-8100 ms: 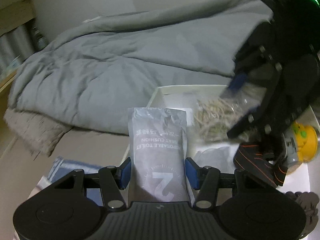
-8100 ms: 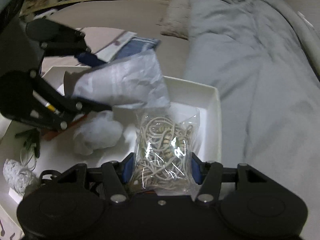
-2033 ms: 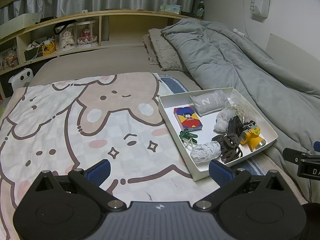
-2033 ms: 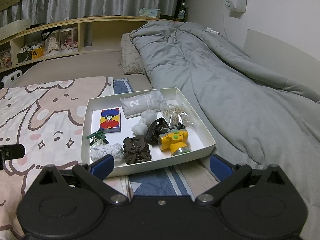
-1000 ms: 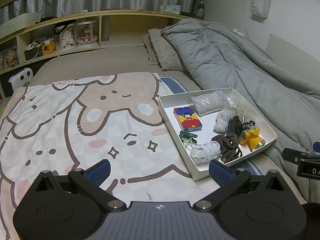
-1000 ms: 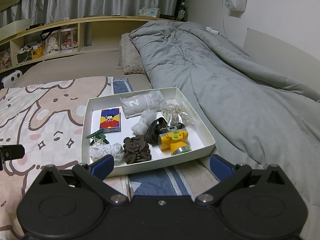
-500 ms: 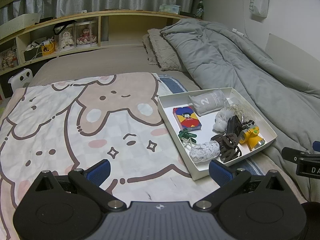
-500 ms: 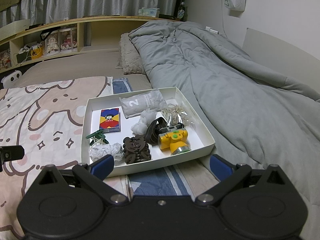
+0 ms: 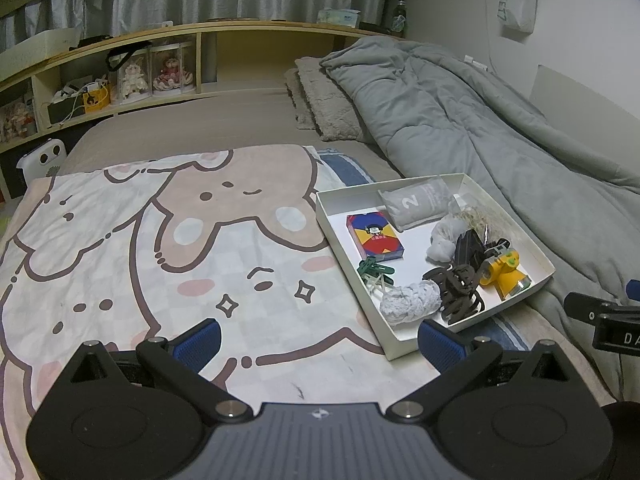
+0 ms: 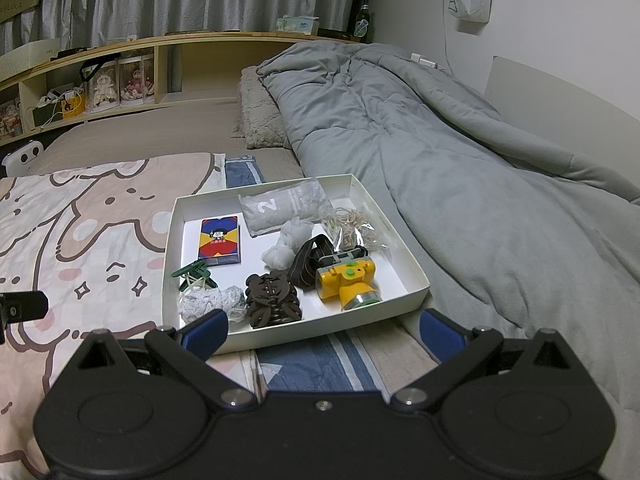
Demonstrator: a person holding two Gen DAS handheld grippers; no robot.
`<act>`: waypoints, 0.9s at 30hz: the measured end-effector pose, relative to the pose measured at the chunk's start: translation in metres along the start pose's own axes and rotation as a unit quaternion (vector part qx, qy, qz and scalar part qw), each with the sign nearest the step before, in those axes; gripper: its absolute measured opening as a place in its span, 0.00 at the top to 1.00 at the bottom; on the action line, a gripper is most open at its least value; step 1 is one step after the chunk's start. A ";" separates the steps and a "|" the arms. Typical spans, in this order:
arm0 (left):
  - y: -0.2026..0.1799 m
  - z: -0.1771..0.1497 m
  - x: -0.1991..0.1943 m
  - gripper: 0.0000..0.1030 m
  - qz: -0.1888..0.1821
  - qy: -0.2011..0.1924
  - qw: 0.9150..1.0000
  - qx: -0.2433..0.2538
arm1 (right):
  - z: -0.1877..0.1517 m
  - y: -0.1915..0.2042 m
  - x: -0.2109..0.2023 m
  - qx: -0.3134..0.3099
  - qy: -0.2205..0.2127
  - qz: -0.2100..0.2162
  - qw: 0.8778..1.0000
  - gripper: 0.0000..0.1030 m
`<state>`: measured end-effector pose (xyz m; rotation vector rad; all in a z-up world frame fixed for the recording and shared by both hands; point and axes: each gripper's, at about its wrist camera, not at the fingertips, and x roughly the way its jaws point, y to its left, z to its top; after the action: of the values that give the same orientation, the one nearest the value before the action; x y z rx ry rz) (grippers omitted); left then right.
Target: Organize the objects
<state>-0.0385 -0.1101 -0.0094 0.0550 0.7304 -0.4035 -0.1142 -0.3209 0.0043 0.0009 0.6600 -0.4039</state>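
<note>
A white tray (image 10: pixel 416 280) lies on the bed and holds a grey pouch marked 2 (image 10: pixel 280 206), a bag of rubber bands (image 10: pixel 354 226), a card box (image 10: pixel 220 240), a yellow headlamp (image 10: pixel 346 280), a brown hair claw (image 10: pixel 272 294), a white mesh ball (image 10: pixel 290 242), green clips (image 10: pixel 192 272) and a white cord bundle (image 10: pixel 212 302). The tray also shows in the left wrist view (image 9: pixel 332 224). My left gripper (image 9: pixel 320 338) is open and empty, held back over the blanket. My right gripper (image 10: pixel 324 330) is open and empty, just short of the tray's near wall.
A cartoon bear blanket (image 9: pixel 160 240) covers the bed left of the tray. A grey duvet (image 10: pixel 460 160) is heaped to the right. A pillow (image 10: pixel 256 120) and a wooden headboard shelf (image 9: pixel 160 60) with dolls stand at the back.
Earlier each gripper was shut on a bag over the tray: left on the grey pouch, right on the rubber bands. Both bags now lie in the tray. Over the last second nothing moved.
</note>
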 end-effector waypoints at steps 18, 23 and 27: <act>0.000 -0.001 0.001 0.00 -0.005 0.001 1.000 -0.005 | 0.000 0.000 0.000 0.000 0.000 0.000 1.000 0.00; 0.001 -0.001 0.001 0.00 -0.009 0.005 1.000 -0.007 | 0.000 0.000 0.000 0.000 0.000 0.000 1.000 0.00; 0.000 0.000 0.000 0.00 -0.010 0.005 1.000 -0.004 | 0.000 0.000 0.000 0.000 0.000 0.000 1.000 0.00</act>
<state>-0.0385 -0.1099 -0.0100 0.0427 0.7434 -0.4194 -0.1141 -0.3210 0.0047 0.0007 0.6604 -0.4037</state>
